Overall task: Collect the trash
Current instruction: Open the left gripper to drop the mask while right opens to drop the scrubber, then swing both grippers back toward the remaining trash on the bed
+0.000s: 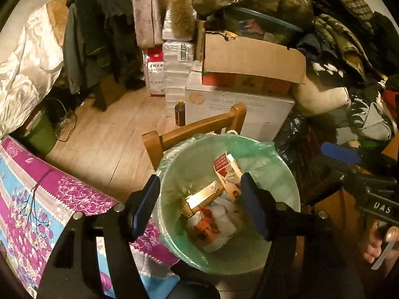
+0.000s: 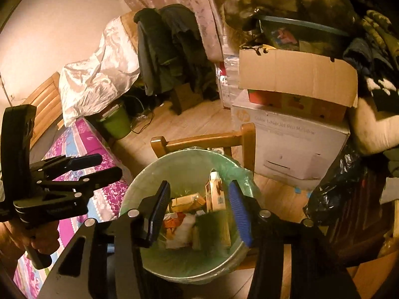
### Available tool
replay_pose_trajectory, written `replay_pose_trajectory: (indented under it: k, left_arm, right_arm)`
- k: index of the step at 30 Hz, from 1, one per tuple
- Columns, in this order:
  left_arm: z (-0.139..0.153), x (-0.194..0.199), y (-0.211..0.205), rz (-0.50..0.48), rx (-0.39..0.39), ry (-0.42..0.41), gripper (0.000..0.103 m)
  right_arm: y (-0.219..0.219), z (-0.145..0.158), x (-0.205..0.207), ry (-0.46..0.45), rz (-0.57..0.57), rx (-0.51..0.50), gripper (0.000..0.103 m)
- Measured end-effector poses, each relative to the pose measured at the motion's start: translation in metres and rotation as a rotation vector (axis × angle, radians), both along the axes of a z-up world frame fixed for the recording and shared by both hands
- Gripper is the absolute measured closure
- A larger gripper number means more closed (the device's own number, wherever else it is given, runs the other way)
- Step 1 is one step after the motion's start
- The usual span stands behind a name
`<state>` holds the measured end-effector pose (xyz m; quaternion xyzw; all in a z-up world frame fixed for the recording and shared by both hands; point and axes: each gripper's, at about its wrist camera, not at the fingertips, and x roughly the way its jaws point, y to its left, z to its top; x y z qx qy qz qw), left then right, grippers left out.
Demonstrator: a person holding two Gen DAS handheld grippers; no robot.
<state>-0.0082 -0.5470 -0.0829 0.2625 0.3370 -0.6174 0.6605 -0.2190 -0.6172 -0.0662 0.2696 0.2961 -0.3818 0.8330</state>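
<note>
Item: lined bin point(image 1: 284, 174), cartons point(image 1: 228, 172) inside.
Left gripper point(image 1: 199, 199) and right gripper point(image 2: 197, 209) hover wide, empty; bumping the rim could tip it.

Cluttered home bedroom used for storage. Bed with floral purple sheet point(image 1: 37, 199) near left, wooden headboard point(image 2: 42, 99), pink curtain point(image 1: 144, 7) far, wood-plank floor point(image 1: 112, 137). Stacked cardboard boxes point(image 1: 249, 59) and printer box point(image 2: 294, 144) far right, piles of clothes point(image 1: 349, 49), jackets draped over a chair point(image 1: 97, 37).
</note>
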Motion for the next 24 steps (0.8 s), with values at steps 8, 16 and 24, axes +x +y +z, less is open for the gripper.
replay_pose_trajectory:
  k: [8, 16, 24]
  left_arm:
    - [0.002, 0.001, 0.005, 0.019, -0.007, -0.026, 0.039]
    - [0.007, 0.009, 0.013, 0.067, -0.024, -0.065, 0.039]
    - [0.02, 0.023, 0.035, 0.166, -0.077, -0.126, 0.036]
  right_arm:
    - [0.002, 0.0, 0.003, 0.025, 0.007, -0.028, 0.052]
    - [0.011, 0.008, 0.007, 0.005, -0.002, -0.085, 0.052]
    - [0.023, 0.022, 0.008, -0.058, -0.052, -0.16, 0.046]
